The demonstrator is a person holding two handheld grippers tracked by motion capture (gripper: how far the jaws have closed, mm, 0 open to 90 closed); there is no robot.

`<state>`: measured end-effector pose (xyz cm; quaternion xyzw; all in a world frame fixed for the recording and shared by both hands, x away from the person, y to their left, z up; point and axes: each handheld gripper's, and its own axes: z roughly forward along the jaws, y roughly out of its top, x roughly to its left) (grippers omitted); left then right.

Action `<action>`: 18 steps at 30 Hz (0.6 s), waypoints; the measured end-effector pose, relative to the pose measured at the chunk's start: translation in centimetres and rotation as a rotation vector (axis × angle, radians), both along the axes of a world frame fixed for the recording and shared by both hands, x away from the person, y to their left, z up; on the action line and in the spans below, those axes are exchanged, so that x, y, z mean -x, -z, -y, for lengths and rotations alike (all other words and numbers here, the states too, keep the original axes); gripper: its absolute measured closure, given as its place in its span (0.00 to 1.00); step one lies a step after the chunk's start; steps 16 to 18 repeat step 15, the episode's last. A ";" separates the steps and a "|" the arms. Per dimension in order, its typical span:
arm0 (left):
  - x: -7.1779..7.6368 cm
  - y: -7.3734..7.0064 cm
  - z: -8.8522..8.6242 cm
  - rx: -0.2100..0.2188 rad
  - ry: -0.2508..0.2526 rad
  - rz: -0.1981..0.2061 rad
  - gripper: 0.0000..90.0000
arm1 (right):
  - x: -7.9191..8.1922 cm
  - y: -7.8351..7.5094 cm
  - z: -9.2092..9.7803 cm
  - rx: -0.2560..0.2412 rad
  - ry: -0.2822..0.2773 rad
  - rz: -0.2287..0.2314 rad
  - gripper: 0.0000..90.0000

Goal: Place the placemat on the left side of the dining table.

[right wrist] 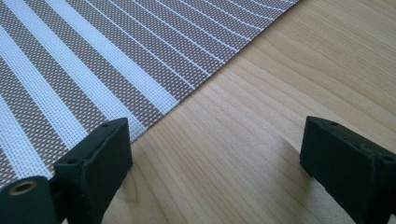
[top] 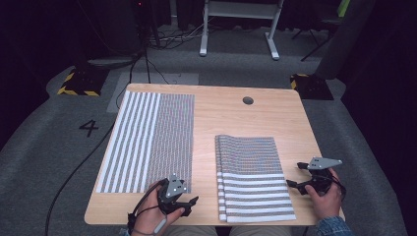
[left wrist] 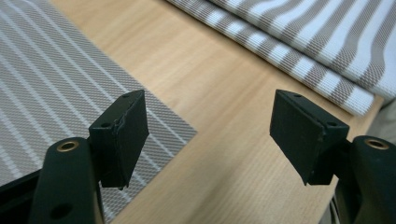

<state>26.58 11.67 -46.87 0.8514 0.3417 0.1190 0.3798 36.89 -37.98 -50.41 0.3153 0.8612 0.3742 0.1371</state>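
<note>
Both sets of fingers gape wide; my right gripper (top: 301, 175) could snag several layers of the folded mats (top: 252, 178), not one.

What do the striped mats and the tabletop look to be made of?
Flat placemat and stacked placemats: probably woven vinyl or similar synthetic mesh, matte; the right gripper view shows an open dotted weave. Table: light wood or wood-look laminate, smooth satin; grain lines show, but real wood is uncertain.
</note>
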 end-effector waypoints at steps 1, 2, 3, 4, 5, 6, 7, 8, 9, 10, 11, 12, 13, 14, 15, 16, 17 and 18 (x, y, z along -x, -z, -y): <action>0.0 0.3 0.3 -0.002 0.020 -0.009 0.31 | 0.0 0.0 0.0 0.000 0.000 0.000 0.10; 0.0 0.6 0.5 -0.011 0.029 -0.003 0.31 | 0.0 0.0 0.0 0.000 0.000 0.000 0.10; 0.1 0.9 0.9 -0.011 0.046 -0.002 0.31 | 0.0 0.0 0.0 0.000 0.000 0.000 0.10; 0.1 1.2 1.2 -0.021 0.058 -0.004 0.31 | 0.0 0.0 0.0 0.000 0.000 0.000 0.10; 0.2 1.4 1.4 -0.025 0.066 -0.003 0.31 | 0.0 0.0 0.0 0.000 0.000 0.000 0.10; 0.2 1.9 1.8 -0.033 0.086 -0.013 0.31 | 0.0 0.0 0.0 0.000 0.000 0.000 0.10; 0.4 2.1 2.0 -0.033 0.077 -0.030 0.30 | 0.0 0.0 0.0 0.000 0.000 0.000 0.10; 0.3 2.4 2.2 -0.035 0.100 -0.022 0.30 | 0.0 0.0 0.0 0.000 0.000 0.000 0.10; 0.3 2.7 2.4 -0.042 0.103 -0.026 0.30 | 0.0 0.0 0.0 -0.001 0.001 0.000 0.10; 0.3 2.9 2.6 -0.046 0.103 -0.013 0.30 | 0.0 0.0 0.0 0.000 0.000 0.000 0.10; 0.3 3.1 2.8 -0.051 0.108 -0.022 0.30 | 0.0 0.0 0.0 0.000 0.000 0.000 0.10; 0.4 3.3 2.9 -0.054 0.107 -0.012 0.30 | 0.0 0.0 0.0 0.000 0.000 0.000 0.10; 0.3 3.5 3.1 -0.035 0.118 0.003 0.29 | 0.0 0.0 0.0 0.000 0.000 0.000 0.10; 0.3 3.5 3.2 -0.033 0.120 0.000 0.29 | 0.0 0.0 0.0 0.000 -0.001 0.000 0.10; 0.3 3.6 3.3 -0.025 0.125 0.012 0.29 | 0.0 0.0 0.0 0.000 -0.001 -0.001 0.10; 0.3 3.6 3.3 -0.025 0.125 0.012 0.29 | 0.0 0.0 0.0 0.000 -0.001 -0.001 0.10; 0.3 3.6 3.3 -0.025 0.125 0.012 0.29 | 0.0 0.0 0.0 0.000 -0.001 -0.001 0.10; 0.3 3.6 3.3 -0.025 0.125 0.012 0.29 | 0.0 0.0 0.0 0.000 -0.001 -0.001 0.10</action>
